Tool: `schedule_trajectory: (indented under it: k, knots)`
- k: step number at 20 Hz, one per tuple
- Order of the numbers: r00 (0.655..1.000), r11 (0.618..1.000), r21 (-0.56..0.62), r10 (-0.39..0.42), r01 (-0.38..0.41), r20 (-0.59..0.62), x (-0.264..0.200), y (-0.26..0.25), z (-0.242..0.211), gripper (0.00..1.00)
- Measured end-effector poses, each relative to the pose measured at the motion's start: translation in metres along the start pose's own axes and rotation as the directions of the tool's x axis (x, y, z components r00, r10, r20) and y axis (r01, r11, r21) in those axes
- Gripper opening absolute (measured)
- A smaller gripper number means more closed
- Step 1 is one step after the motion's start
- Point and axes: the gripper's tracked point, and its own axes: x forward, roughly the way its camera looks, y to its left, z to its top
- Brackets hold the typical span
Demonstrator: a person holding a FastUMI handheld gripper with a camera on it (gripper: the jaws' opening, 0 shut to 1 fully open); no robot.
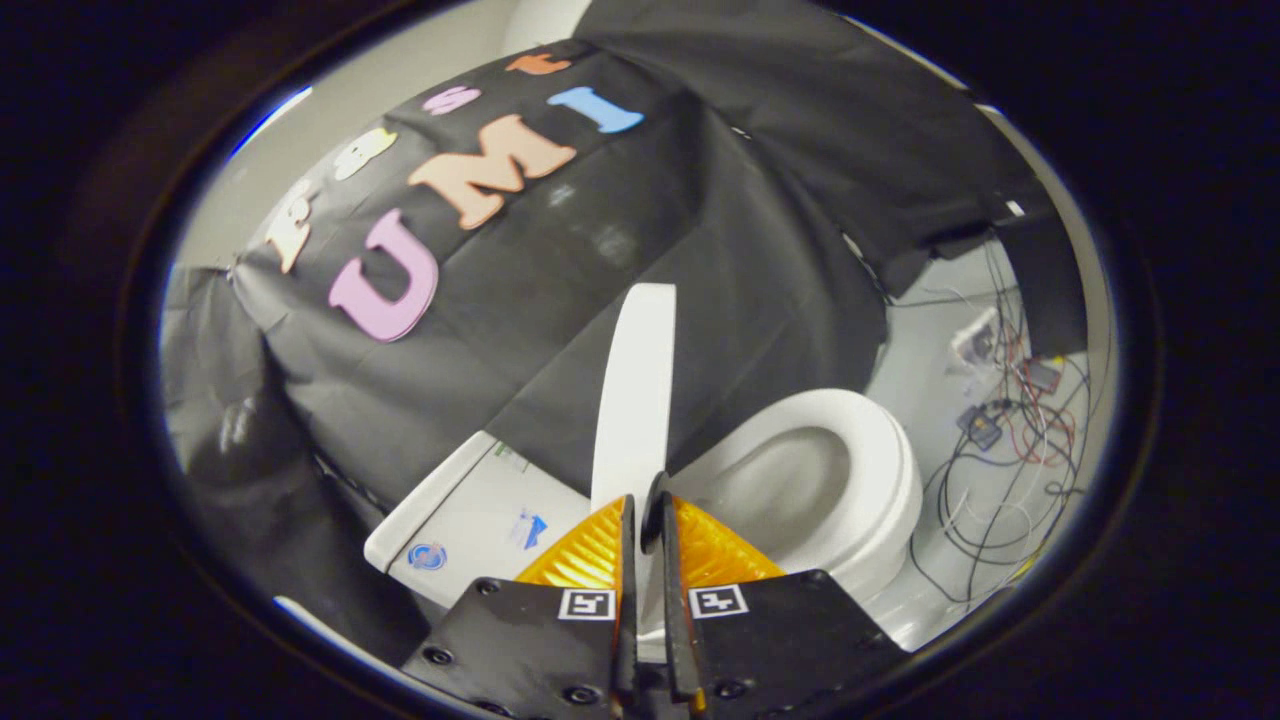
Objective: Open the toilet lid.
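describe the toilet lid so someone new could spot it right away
Start at the white toilet against the black cloth wall. The toilet lid is the thin white panel standing on edge between tank and bowl, its lower edge pinched in the gripper. Unlike the flat ring-shaped seat, it stands upright.

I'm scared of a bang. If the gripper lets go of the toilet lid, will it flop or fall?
The lid looks like stiff, smooth plastic, so it probably won't flop. It stands nearly upright, pinched in the gripper, so it may stay, or tip onto the seat.
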Motion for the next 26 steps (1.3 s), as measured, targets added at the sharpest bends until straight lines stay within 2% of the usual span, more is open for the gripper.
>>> schedule_trajectory:
  k: [4, 8, 10, 14, 17, 21, 26]
  knots:
    - [0.993, 0.984, -0.136, 0.113, -0.115, -0.023, 0.002, 0.044, 0.003, 0.13]
    - [0.978, 0.956, -0.207, 0.206, -0.21, -0.038, 0.007, 0.093, 0.001, 0.15]
    - [0.967, 0.928, -0.272, 0.246, -0.255, -0.065, 0.01, 0.122, -0.008, 0.18]
    - [0.925, 0.839, -0.39, 0.342, -0.381, -0.167, 0.02, 0.18, -0.034, 0.19]
    - [0.902, 0.794, -0.429, 0.379, -0.431, -0.207, 0.025, 0.21, -0.052, 0.19]
    - [0.879, 0.762, -0.439, 0.41, -0.477, -0.243, 0.035, 0.236, -0.081, 0.19]
    - [0.878, 0.718, -0.506, 0.402, -0.478, -0.258, 0.038, 0.242, -0.087, 0.2]
